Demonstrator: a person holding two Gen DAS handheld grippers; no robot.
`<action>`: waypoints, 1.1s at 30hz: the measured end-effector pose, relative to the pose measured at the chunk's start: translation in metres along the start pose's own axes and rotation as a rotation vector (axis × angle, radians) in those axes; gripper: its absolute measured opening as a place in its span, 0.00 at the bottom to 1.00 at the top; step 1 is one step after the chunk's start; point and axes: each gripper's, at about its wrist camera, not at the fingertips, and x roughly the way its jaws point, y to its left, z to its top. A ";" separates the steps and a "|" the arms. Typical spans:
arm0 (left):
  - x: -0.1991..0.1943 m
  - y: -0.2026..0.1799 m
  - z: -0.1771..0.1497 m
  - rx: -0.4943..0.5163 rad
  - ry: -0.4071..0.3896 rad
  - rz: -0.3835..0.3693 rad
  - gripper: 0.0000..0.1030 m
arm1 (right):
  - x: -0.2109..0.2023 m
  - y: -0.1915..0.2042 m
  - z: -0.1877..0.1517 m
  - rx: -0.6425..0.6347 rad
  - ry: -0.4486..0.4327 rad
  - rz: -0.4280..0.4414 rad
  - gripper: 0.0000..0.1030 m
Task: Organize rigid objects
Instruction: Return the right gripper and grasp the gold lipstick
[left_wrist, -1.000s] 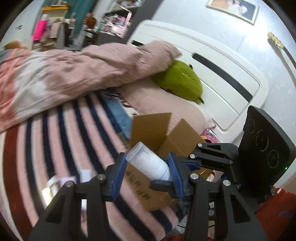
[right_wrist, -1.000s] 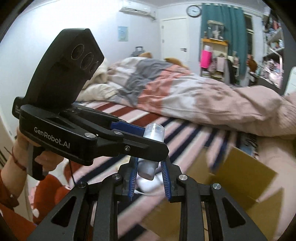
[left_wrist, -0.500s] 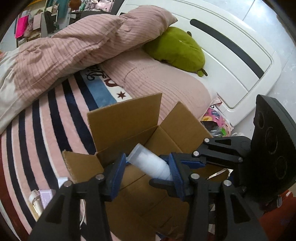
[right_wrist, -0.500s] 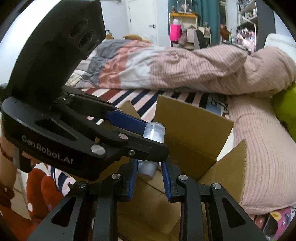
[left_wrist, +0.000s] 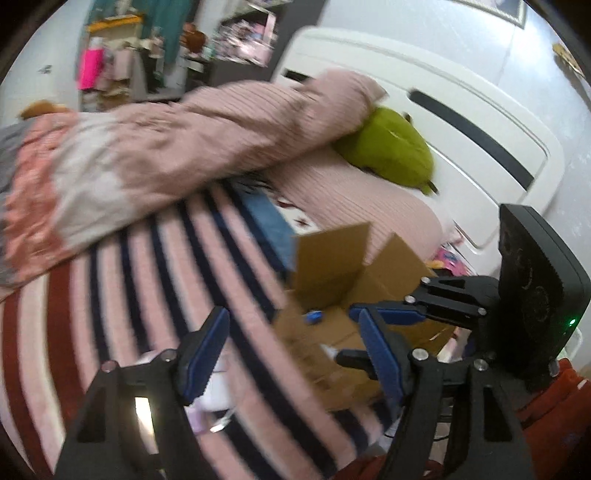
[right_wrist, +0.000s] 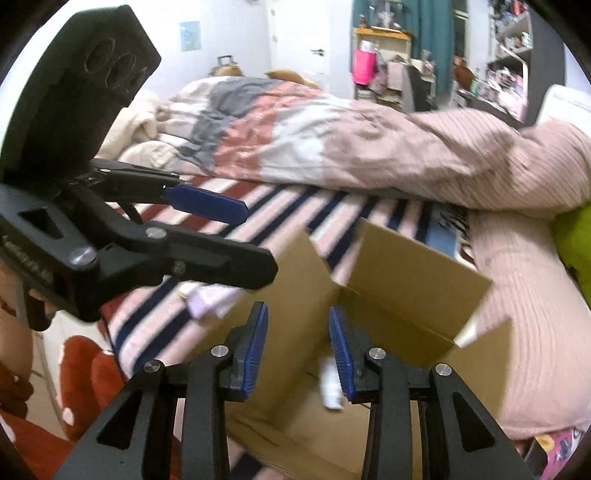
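Right wrist view: the right gripper (right_wrist: 298, 347) tilts down over the open cardboard box (right_wrist: 413, 291) on the bed (right_wrist: 258, 229), fingers opening with nothing between them. A small white bottle (right_wrist: 330, 384) lies inside the box, just below the fingertips. The left gripper (left_wrist: 291, 350) is also opening, empty.

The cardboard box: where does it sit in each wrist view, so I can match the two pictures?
Left wrist: the cardboard box sits right of centre, flaps up, behind the left gripper, whose jaws are opening with nothing between them.
Right wrist: the box fills the lower centre, beyond the right gripper, jaws opening and empty.
Shared landmark: the green plush by the pink pillow.
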 end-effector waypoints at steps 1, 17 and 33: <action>-0.010 0.010 -0.004 -0.013 -0.014 0.030 0.72 | 0.002 0.007 0.004 -0.007 -0.010 0.017 0.31; -0.070 0.162 -0.145 -0.264 -0.033 0.292 0.76 | 0.158 0.135 0.012 -0.096 0.233 0.236 0.36; -0.058 0.196 -0.179 -0.299 -0.043 0.269 0.76 | 0.260 0.140 0.027 -0.072 0.393 -0.018 0.36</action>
